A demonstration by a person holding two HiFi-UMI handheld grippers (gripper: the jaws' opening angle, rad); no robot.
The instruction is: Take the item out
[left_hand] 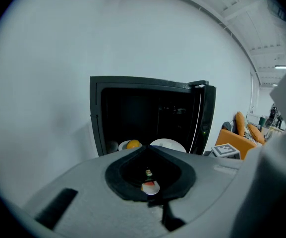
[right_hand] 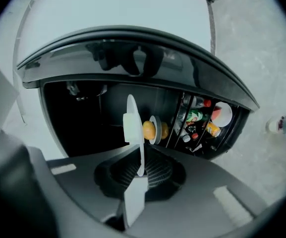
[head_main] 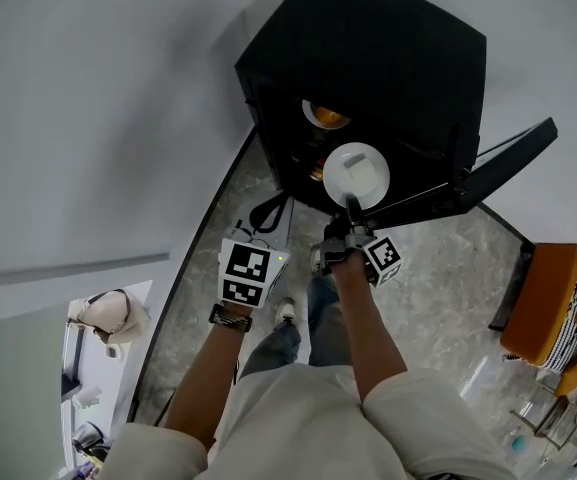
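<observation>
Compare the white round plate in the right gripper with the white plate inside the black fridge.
The held white round plate carries a pale block; the plate inside the black fridge carries orange fruit. The right gripper pinches the held plate's rim; the inside plate sits free. Both are white and round.

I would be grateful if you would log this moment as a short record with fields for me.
Appliance: black fridge, door open
Right gripper: shut on the white plate, gripped at its rim, at the fridge opening
On the plate: pale block
Left gripper: jaws together, empty, facing the fridge
Inside: orange on a second plate
Door shelf: bottles
</observation>
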